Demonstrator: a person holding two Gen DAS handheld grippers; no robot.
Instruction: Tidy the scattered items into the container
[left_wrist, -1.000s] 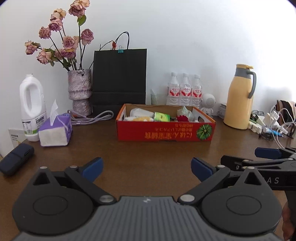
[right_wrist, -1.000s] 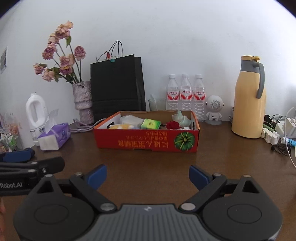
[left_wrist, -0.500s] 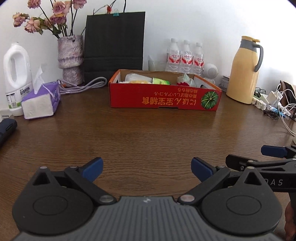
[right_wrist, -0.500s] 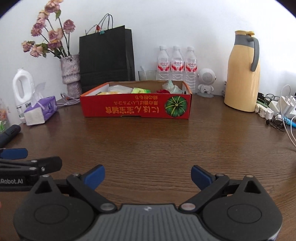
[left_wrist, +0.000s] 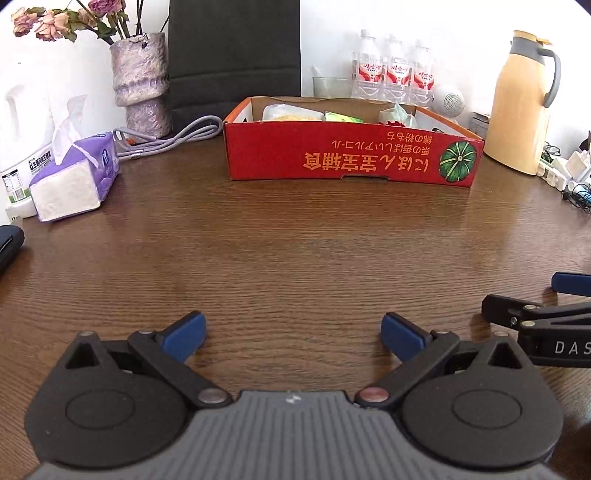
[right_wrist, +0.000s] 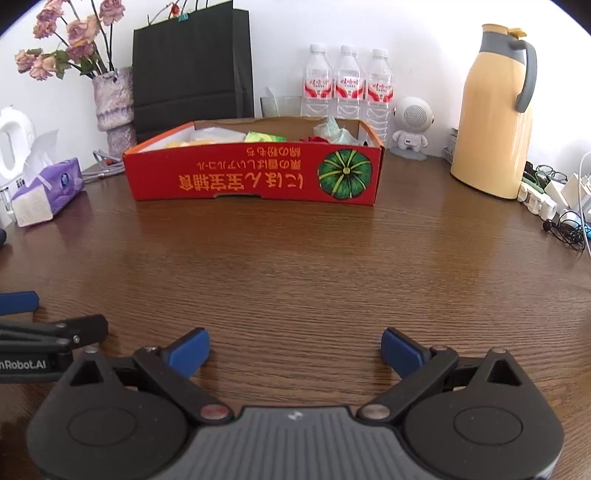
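A red cardboard box (left_wrist: 351, 157) with a pumpkin picture stands at the back of the brown table; it also shows in the right wrist view (right_wrist: 255, 177). Inside lie several items: a white packet (left_wrist: 288, 110), a green packet (right_wrist: 264, 137), something red (right_wrist: 314, 139) and a pale crumpled wrapper (right_wrist: 332, 129). My left gripper (left_wrist: 293, 334) is open and empty, low over the table well in front of the box. My right gripper (right_wrist: 295, 349) is open and empty, beside the left one. Each gripper's fingers show at the edge of the other's view.
A purple tissue pack (left_wrist: 74, 177), white jug (left_wrist: 18, 147), vase of dried roses (left_wrist: 142, 81), black paper bag (right_wrist: 192, 62) and grey cable (left_wrist: 170, 138) stand at the left and back. Water bottles (right_wrist: 347, 85), a small white speaker (right_wrist: 412, 127), a yellow thermos (right_wrist: 495, 125) and chargers (right_wrist: 554, 199) are at the right.
Both grippers have tilted down and moved forward, so the box looks nearer and more table shows. Both stayed open and empty.
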